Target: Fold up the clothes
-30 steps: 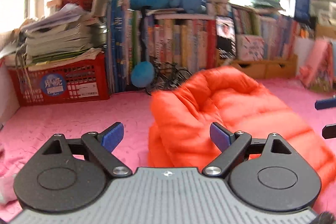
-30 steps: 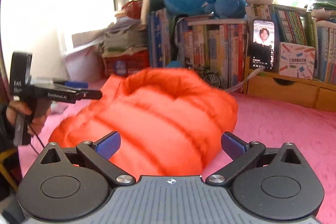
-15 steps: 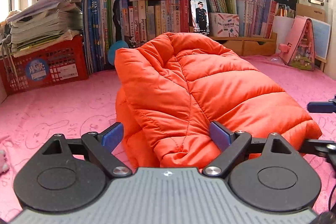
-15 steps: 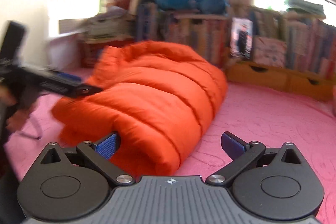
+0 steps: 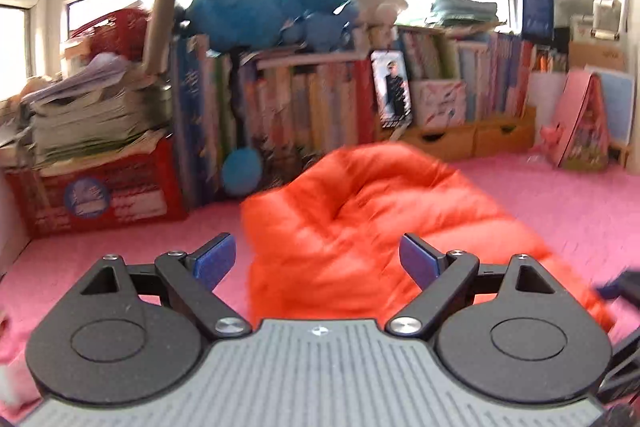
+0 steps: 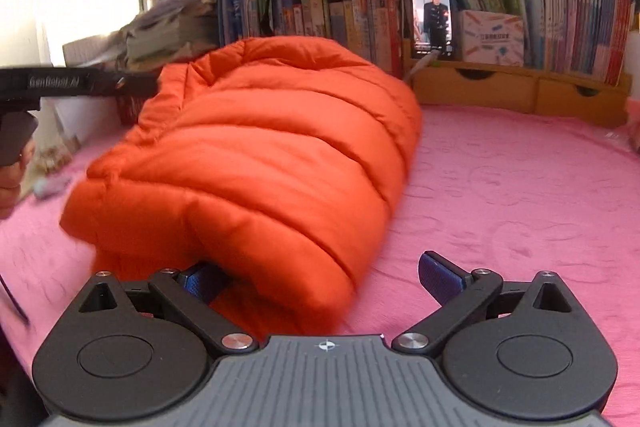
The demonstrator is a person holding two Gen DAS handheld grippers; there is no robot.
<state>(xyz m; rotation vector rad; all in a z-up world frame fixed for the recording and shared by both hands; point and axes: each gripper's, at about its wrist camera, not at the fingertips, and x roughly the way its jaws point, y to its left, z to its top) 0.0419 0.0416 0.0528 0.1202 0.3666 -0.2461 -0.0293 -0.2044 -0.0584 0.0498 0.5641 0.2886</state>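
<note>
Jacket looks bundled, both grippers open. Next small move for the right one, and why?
Probably close the right gripper on the near end of the orange jacket. Its jaws stand wide with one pad already tucked under that puffy fold, pressing nothing yet. The left gripper is open too, short of the jacket.

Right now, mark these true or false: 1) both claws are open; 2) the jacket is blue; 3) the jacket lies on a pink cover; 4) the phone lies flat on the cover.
1) True: the left claw and the right claw are both open, pads pressing on nothing.
2) False: the puffy jacket is orange.
3) True: it rests on the pink cover.
4) False: the phone stands upright against the books.
</note>
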